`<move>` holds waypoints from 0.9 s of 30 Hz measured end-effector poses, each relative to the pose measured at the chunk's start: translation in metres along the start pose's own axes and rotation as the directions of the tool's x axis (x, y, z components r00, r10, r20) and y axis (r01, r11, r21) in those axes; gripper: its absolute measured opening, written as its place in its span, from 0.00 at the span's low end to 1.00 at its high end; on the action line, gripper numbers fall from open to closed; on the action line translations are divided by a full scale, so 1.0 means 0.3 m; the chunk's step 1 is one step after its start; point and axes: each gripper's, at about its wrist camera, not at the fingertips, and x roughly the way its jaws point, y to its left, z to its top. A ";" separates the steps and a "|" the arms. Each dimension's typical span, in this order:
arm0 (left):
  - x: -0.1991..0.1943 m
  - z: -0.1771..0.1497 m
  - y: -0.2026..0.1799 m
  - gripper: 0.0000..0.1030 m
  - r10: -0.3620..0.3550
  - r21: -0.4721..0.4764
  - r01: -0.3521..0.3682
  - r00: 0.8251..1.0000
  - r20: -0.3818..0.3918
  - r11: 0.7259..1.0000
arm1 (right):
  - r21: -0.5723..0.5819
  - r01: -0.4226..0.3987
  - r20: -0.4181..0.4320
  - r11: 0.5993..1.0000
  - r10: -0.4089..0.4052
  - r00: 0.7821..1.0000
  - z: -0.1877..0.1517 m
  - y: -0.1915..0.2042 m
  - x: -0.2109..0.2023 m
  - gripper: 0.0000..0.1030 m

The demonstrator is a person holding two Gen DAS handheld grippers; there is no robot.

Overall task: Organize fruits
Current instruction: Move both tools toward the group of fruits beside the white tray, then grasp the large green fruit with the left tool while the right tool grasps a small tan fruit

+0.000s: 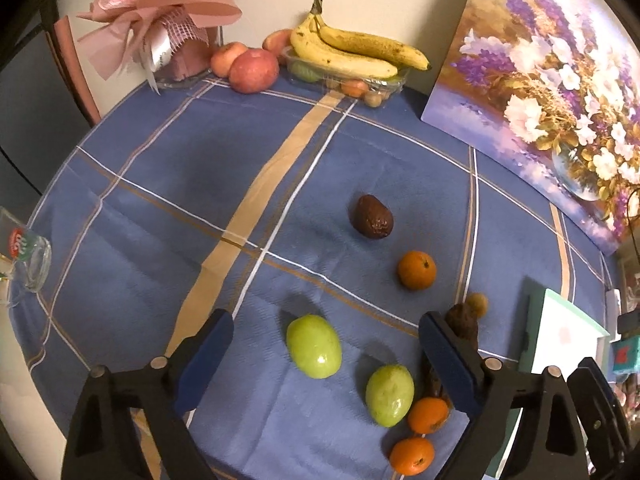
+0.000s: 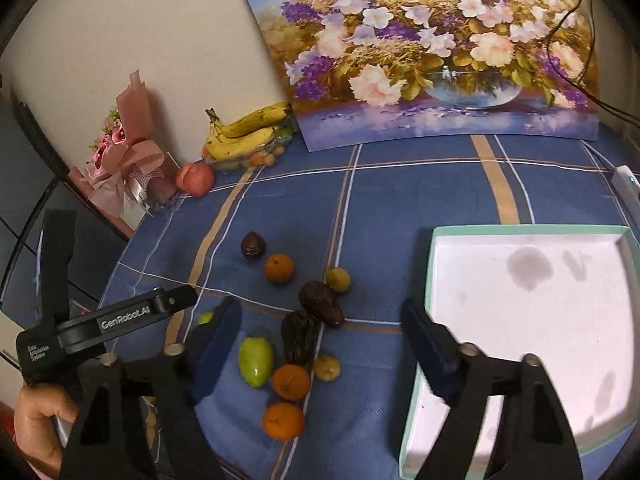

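Loose fruit is scattered on the bench (image 1: 160, 200), which is covered in a blue plaid cloth: green fruits (image 1: 314, 346), oranges (image 1: 417, 270), dark avocados (image 1: 373, 217) and small yellow fruits (image 2: 338, 279). The left gripper (image 1: 326, 364) is held wide above a green fruit, gripping nothing. The right gripper (image 2: 322, 354) is also spread, nothing clasped, just beside the white tray (image 2: 528, 232). Bananas (image 1: 352, 50) are seen at the wall.

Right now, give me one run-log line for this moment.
left gripper: open, empty | right gripper: open, empty | white mint-rimmed tray: empty | loose fruit on blue plaid tablecloth
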 end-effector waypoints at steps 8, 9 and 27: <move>0.101 -0.012 0.004 0.84 0.010 -0.007 -0.011 0.996 -0.086 1.000 | -0.045 0.019 -0.092 0.999 -0.023 0.995 -0.008 0.028 0.096 0.50; 0.114 -0.017 0.006 0.83 0.012 -0.008 -0.013 0.995 -0.098 1.000 | -0.042 0.024 -0.122 0.999 -0.029 0.992 -0.019 0.025 0.122 0.48; 0.247 -0.068 0.032 0.42 0.017 -0.045 -0.026 0.983 -0.184 0.999 | -0.030 0.028 -0.293 0.999 -0.035 0.956 -0.127 -0.010 0.290 0.25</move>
